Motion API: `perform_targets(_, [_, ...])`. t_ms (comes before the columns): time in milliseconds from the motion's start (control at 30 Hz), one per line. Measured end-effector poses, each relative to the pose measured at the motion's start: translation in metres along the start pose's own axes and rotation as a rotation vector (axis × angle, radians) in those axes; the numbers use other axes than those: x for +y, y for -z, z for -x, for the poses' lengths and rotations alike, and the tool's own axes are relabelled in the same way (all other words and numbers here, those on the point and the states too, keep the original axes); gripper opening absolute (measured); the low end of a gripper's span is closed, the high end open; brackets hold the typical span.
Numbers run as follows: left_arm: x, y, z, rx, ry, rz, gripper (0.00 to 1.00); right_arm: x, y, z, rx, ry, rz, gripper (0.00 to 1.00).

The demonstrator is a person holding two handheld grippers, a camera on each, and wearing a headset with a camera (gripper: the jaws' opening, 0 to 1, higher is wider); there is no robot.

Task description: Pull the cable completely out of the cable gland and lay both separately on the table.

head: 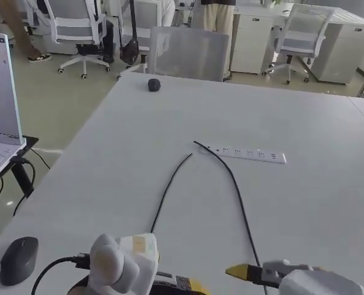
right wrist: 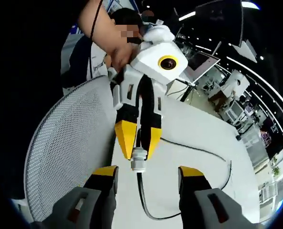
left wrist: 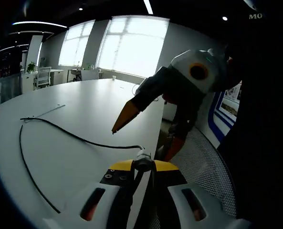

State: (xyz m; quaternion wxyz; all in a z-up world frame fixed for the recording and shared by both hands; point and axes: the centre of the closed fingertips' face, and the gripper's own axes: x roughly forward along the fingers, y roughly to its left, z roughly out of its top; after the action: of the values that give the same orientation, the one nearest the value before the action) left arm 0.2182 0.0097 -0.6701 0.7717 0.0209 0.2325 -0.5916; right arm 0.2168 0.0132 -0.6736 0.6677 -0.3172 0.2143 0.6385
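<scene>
L claw (right wrist: 137, 143) was clenched on the cable gland (right wrist: 138, 162) by the table (head: 304, 203) edge, R claw (right wrist: 148, 172) sat released astride the black cable (head: 237, 190); best bet was to clamp close to the gland & pull straight along its axis.

- In the right gripper view, the left gripper (right wrist: 138, 153) is pointing down from 12 o'clock toward 6 o'clock.
- Its jaws are pinching the cable gland (right wrist: 138, 163).
- A hand (right wrist: 118, 53) is holding its back end.
- The right gripper (right wrist: 148, 174) is holding its jaws wide apart.
- In the left gripper view it is pointing from 2 o'clock toward 8 o'clock.
</scene>
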Motion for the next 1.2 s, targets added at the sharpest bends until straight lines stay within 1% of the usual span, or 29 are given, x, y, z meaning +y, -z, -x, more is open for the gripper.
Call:
perform_targets(33, [0.0, 0.001, 0.0, 0.011, -0.003, -0.041, 0.15, -0.002, 0.005, 0.0, 0.006, -0.021, -0.138, 0.61])
perform_targets(67, [0.0, 0.001, 0.0, 0.009, -0.007, -0.056, 0.15, -0.005, 0.005, 0.002, -0.004, -0.038, -0.177, 0.61])
perform_targets(100, [-0.001, 0.0, 0.0, 0.006, -0.007, -0.049, 0.15, -0.001, 0.004, 0.004, -0.011, -0.09, -0.199, 0.56])
perform_targets(133, [0.0, 0.0, 0.001, 0.003, -0.011, -0.048, 0.15, -0.004, 0.006, 0.007, 0.0, -0.101, -0.21, 0.51])
perform_targets(167, [0.001, -0.001, 0.001, 0.004, -0.021, -0.059, 0.15, -0.01, 0.006, 0.008, 0.006, -0.091, -0.187, 0.49])
perform_targets(200, [0.002, -0.003, 0.002, 0.005, -0.032, -0.075, 0.15, -0.011, 0.004, 0.01, -0.003, -0.099, -0.202, 0.5])
perform_targets(233, [0.001, -0.004, 0.002, 0.002, -0.031, -0.077, 0.15, -0.012, 0.002, 0.011, -0.008, -0.111, -0.211, 0.5])
perform_targets(267, [0.0, -0.007, 0.003, -0.001, -0.033, -0.079, 0.15, -0.011, 0.001, 0.012, -0.006, -0.129, -0.219, 0.48])
perform_targets(333, [-0.001, -0.009, 0.003, 0.001, -0.031, -0.095, 0.15, -0.013, 0.001, 0.013, 0.002, -0.138, -0.195, 0.41])
perform_targets(400, [-0.001, -0.008, 0.002, 0.013, -0.03, -0.116, 0.15, -0.008, 0.001, 0.011, 0.012, -0.181, -0.175, 0.36])
perform_targets(433, [-0.001, -0.008, 0.002, 0.014, -0.032, -0.125, 0.15, -0.002, 0.002, 0.01, 0.024, -0.224, -0.171, 0.31])
perform_targets(467, [-0.001, -0.008, 0.002, 0.011, -0.031, -0.122, 0.15, -0.001, 0.003, 0.009, 0.027, -0.228, -0.165, 0.28])
perform_targets(500, [-0.001, -0.008, 0.002, 0.01, -0.028, -0.12, 0.15, -0.001, 0.005, 0.007, 0.044, -0.226, -0.119, 0.25])
perform_targets(533, [-0.001, -0.008, 0.002, 0.01, -0.031, -0.126, 0.15, 0.002, 0.006, 0.006, 0.051, -0.237, -0.09, 0.24])
perform_targets(567, [-0.001, -0.008, 0.003, 0.012, -0.029, -0.131, 0.15, 0.005, 0.006, 0.003, 0.058, -0.248, -0.081, 0.23])
perform_targets(600, [-0.001, -0.008, 0.003, 0.014, -0.027, -0.133, 0.15, 0.005, 0.006, 0.002, 0.058, -0.244, -0.087, 0.23])
perform_targets(700, [0.0, -0.009, 0.004, 0.009, -0.029, -0.146, 0.15, 0.008, 0.009, -0.001, 0.082, -0.262, -0.075, 0.15])
perform_targets(733, [0.001, -0.009, 0.005, 0.008, -0.03, -0.144, 0.15, 0.008, 0.009, -0.001, 0.085, -0.26, -0.07, 0.12])
perform_targets(800, [0.003, -0.009, 0.006, 0.009, -0.033, -0.147, 0.15, 0.005, 0.008, 0.0, 0.085, -0.249, -0.08, 0.11])
perform_targets(867, [0.003, -0.009, 0.006, 0.006, -0.032, -0.147, 0.15, 0.002, 0.007, 0.001, 0.08, -0.233, -0.113, 0.07])
perform_targets(1000, [0.002, -0.011, 0.006, 0.0, -0.034, -0.143, 0.15, -0.003, 0.007, 0.0, 0.079, -0.208, -0.119, 0.01])
perform_targets(1100, [0.003, -0.011, 0.005, -0.002, -0.039, -0.139, 0.15, -0.003, 0.007, -0.001, 0.082, -0.201, -0.125, 0.01])
perform_targets(1200, [0.005, -0.011, 0.006, 0.0, -0.039, -0.136, 0.15, -0.004, 0.007, -0.001, 0.079, -0.181, -0.103, 0.0])
